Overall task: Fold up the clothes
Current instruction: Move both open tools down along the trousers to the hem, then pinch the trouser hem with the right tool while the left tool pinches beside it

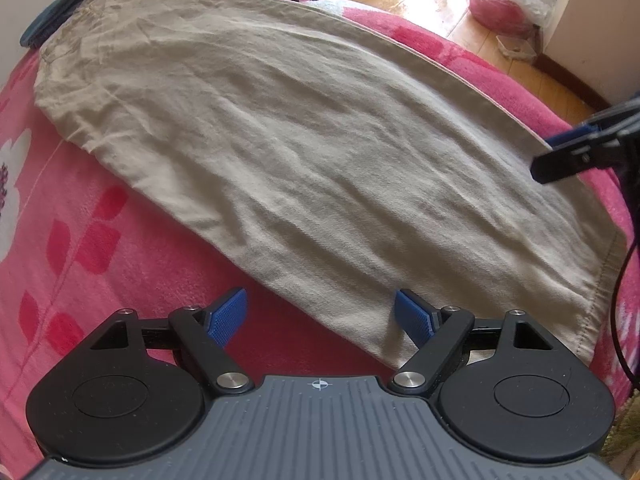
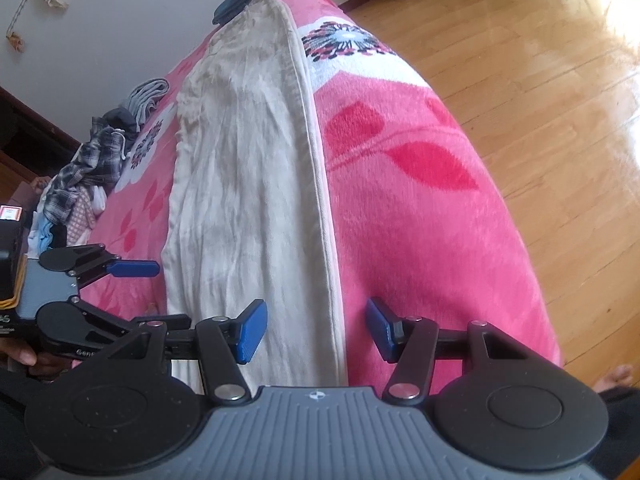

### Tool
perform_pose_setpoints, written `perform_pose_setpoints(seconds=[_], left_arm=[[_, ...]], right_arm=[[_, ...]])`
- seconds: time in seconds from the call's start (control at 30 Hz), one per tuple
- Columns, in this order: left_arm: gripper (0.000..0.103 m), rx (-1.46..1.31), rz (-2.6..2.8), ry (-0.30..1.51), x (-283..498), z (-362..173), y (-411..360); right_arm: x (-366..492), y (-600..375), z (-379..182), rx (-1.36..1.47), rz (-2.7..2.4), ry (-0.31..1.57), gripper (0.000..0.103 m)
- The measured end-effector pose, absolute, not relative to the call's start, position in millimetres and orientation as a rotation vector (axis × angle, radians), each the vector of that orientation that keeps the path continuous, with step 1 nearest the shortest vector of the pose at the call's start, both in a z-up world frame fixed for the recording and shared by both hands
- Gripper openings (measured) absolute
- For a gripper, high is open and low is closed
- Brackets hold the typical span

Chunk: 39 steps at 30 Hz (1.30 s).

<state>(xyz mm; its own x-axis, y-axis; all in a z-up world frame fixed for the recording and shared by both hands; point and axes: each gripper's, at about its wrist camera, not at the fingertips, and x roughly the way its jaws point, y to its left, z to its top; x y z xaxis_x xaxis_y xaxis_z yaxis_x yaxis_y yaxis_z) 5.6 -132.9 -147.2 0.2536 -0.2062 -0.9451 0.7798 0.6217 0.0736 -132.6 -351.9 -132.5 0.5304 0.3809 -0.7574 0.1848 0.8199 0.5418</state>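
Your left gripper (image 1: 320, 316) and right gripper (image 2: 316, 330) both gape empty at 6 o'clock over the beige trousers (image 1: 300, 152); pinching 1 layer could skew the fold.

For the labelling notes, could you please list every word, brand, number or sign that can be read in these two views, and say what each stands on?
"Gen": raised letters on the left gripper body, cut off by the right gripper.
"S": end of a cut-off white word on the same body.
Red-and-white label at the left edge: too blurred to read.
Beige garment and pink blanket: no text.
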Motion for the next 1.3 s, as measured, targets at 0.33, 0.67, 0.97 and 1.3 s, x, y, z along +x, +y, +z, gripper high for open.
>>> perform_pose_setpoints(seconds=[0.33, 0.67, 0.97, 1.3], left_arm=[[0.082, 0.402, -0.873, 1.33, 30.0, -145.0, -98.6], [0.082, 0.36, -1.064, 1.457, 10.5, -164.3, -93.5], [0.076, 0.203, -1.171, 1.442, 13.1, -161.3, -86.9], [0.073, 0.124, -1.332, 1.462, 7.8, -171.6, -88.6]], right_arm=[[-155.9, -360.8, -139.5, 0.758, 0.16, 1.064, 0.058], [-163.9, -362.0, -141.4, 0.786, 0.212, 1.106, 0.058], [-154.4, -364.7, -140.3, 0.787, 0.217, 1.092, 0.054], [-160.6, -362.8, -146.7, 0.849, 0.297, 1.154, 0.054]])
